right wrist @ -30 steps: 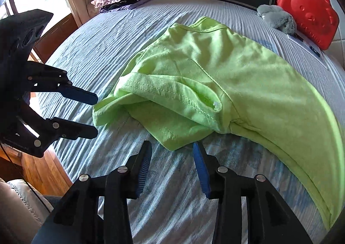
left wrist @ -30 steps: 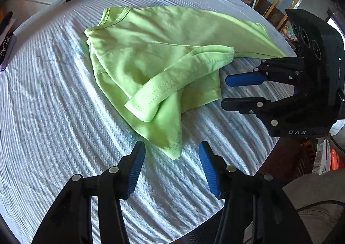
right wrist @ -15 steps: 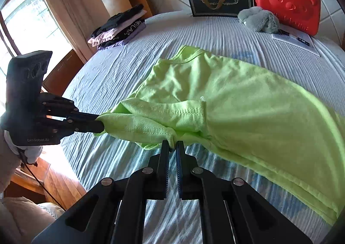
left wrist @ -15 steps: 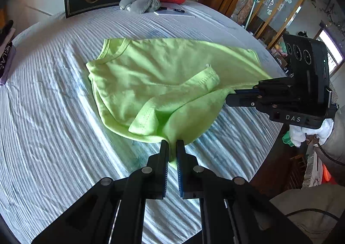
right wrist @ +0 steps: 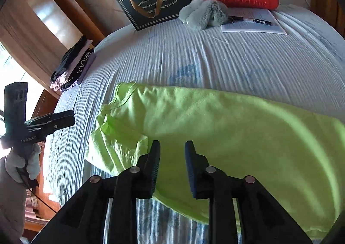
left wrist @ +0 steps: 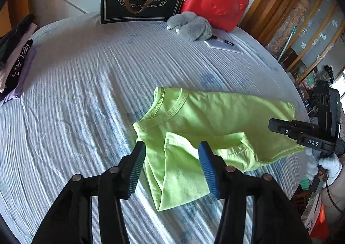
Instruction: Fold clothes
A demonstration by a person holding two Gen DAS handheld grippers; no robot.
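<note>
Left wrist view: the left gripper [left wrist: 171, 166] has just been opening and hangs released over the lime-green T-shirt [left wrist: 215, 123], nothing clamped. The right gripper [right wrist: 172, 166], likewise just parted and empty, hovers over the T-shirt's near edge. The folded-in sleeve could spring back, since nothing pins it.

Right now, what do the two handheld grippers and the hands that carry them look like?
Both are black plastic linkage grippers with silver pivot pins and ribbed blue finger pads. The right gripper is marked "DAS"; the left gripper reads "GenRobot.AI". A white glove covers each hand, and a thin black cable trails down.
</note>
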